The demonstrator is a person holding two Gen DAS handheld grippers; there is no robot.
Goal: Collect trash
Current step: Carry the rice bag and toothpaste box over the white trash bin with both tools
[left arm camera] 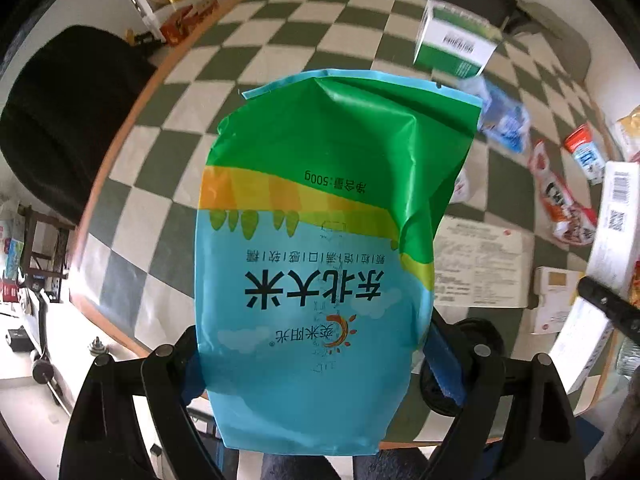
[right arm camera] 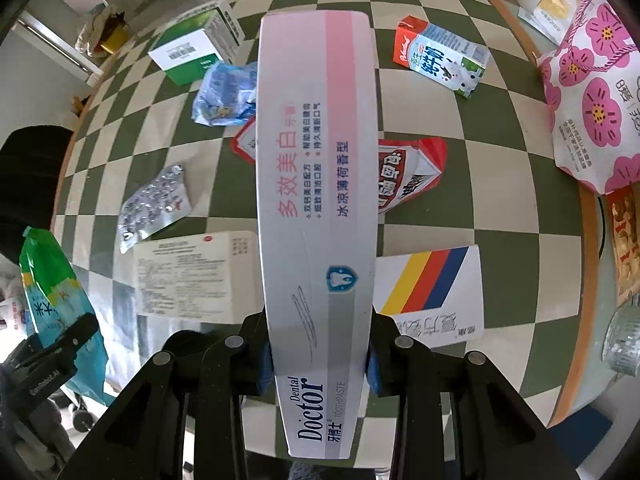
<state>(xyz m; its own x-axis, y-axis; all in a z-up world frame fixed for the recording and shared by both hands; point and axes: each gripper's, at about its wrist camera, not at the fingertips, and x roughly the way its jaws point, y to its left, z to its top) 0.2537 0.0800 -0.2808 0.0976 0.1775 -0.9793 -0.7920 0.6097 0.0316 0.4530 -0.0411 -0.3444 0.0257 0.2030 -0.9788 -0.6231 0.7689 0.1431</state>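
My left gripper [left arm camera: 312,364] is shut on an empty green and blue rice bag [left arm camera: 320,220] and holds it above the checkered table; the bag also shows at the left in the right wrist view [right arm camera: 52,292]. My right gripper [right arm camera: 320,364] is shut on a long white and pink toothpaste box [right arm camera: 316,184], held lengthwise over the table; the box also shows at the right edge of the left wrist view [left arm camera: 612,220]. Other trash lies on the table: a green and white box [right arm camera: 192,50], a blue wrapper [right arm camera: 224,94], a milk carton [right arm camera: 440,58], a red snack bag [right arm camera: 408,172].
On the round green and white checkered table [right arm camera: 500,216] also lie a foil blister pack [right arm camera: 154,206], a white printed box [right arm camera: 188,276], a striped white box [right arm camera: 432,292] and a pink flowered bag [right arm camera: 592,108]. A black chair [left arm camera: 68,120] stands at the left.
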